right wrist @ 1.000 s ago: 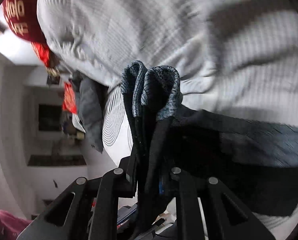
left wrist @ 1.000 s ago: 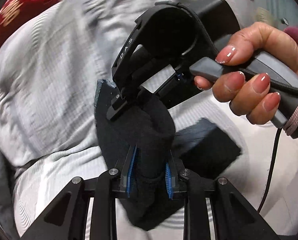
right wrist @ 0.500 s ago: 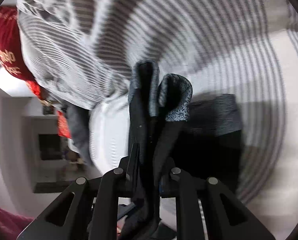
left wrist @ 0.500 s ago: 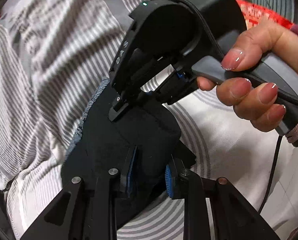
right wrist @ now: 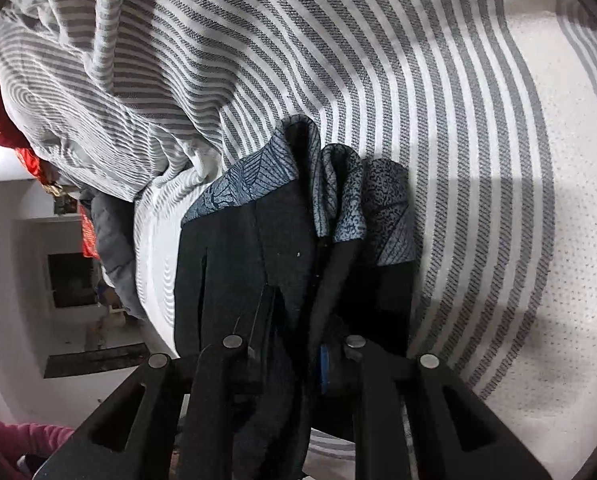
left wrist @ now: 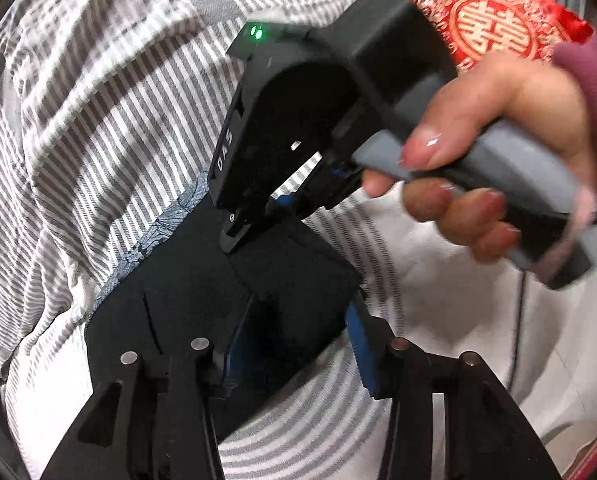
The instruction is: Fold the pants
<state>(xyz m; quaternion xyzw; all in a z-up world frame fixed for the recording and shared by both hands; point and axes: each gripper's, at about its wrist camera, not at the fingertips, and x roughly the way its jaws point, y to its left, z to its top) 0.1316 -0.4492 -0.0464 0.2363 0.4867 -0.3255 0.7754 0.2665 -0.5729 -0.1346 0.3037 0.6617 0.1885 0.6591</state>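
Lying folded on the striped bed sheet (right wrist: 398, 80), the dark pants (left wrist: 170, 292) form a compact stack whose patterned blue-grey waistband edge (right wrist: 242, 188) faces the rumpled striped duvet (left wrist: 78, 100).

In the left wrist view, the left gripper (left wrist: 294, 340) has its jaws spread fairly wide, the blue pads on either side of a thick fold at the stack's near corner; I cannot tell whether the pads press the cloth or merely flank it. Just beyond, the right gripper (left wrist: 250, 228) comes down from the upper right with its tip on the top layer of the pants, held by the person's right hand (left wrist: 490, 160).

In the right wrist view, the right gripper (right wrist: 294, 356) has its jaws nearly together, pinching a bunched ridge of dark cloth that rises between them, with the patterned waistband curling over at the far end of the ridge.

The stack's right edge runs straight and dark against the sheet, with open striped sheet and plain white quilted fabric (right wrist: 558, 240) beyond it. On the left the stack sits close to the duvet folds. A red embroidered cushion (left wrist: 494, 20) lies behind the right hand.
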